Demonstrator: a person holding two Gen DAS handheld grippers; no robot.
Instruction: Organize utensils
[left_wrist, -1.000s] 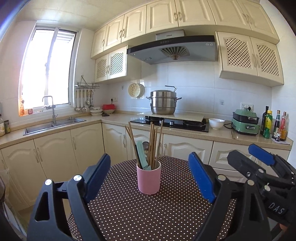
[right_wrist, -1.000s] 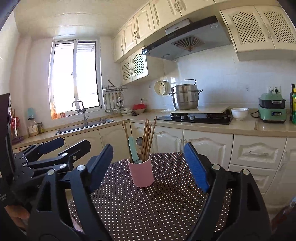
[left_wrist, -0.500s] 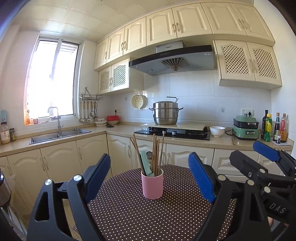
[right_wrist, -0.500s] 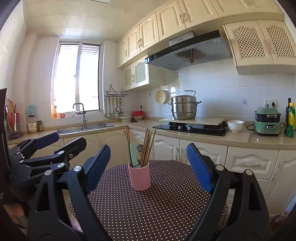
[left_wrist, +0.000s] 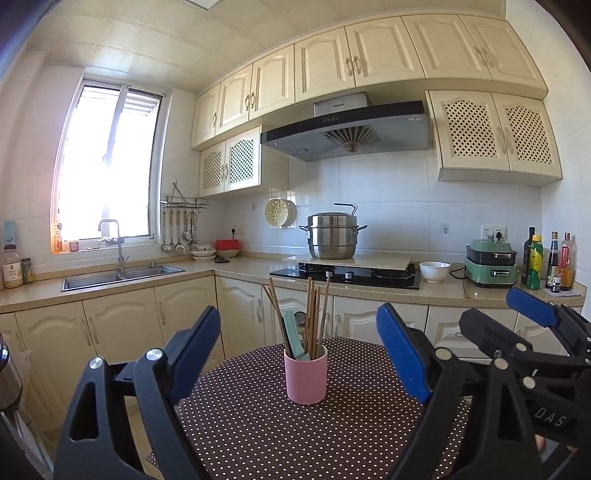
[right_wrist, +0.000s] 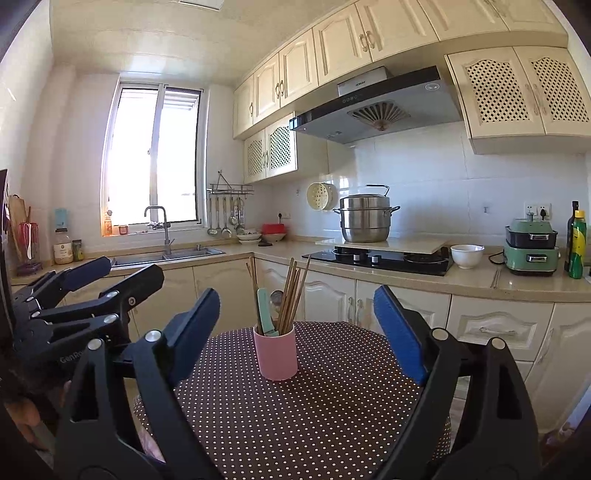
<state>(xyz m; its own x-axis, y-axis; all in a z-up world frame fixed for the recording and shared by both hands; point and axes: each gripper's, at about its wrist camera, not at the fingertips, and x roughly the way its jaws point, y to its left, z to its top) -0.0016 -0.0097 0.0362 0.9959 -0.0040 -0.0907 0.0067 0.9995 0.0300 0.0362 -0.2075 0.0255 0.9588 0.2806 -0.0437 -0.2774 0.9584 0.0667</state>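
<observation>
Left wrist view first: we see our left gripper held level over the near edge of a round table covered in a brown cloth with white dots. Its blue pads stand wide apart with nothing between them. Ahead of it, well clear of the pads, a pink cup stands upright on the cloth. Out of the cup rise several wooden chopsticks, fanned slightly, and a pale green flat utensil leaning at the left side of the cup. A metal spoon bowl seems to show behind them, though we cannot tell for sure.

At the right edge of that view our right gripper comes in from the side, its pads also parted and holding nothing.

From the right wrist view we find the same: the right gripper's own pads frame the cup from a distance, spread wide, and the left gripper sits at the left, beside it.

Behind the table run cream cabinets and a counter with a sink, a black stove bearing a steel pot, a white bowl, a green cooker and some bottles.
</observation>
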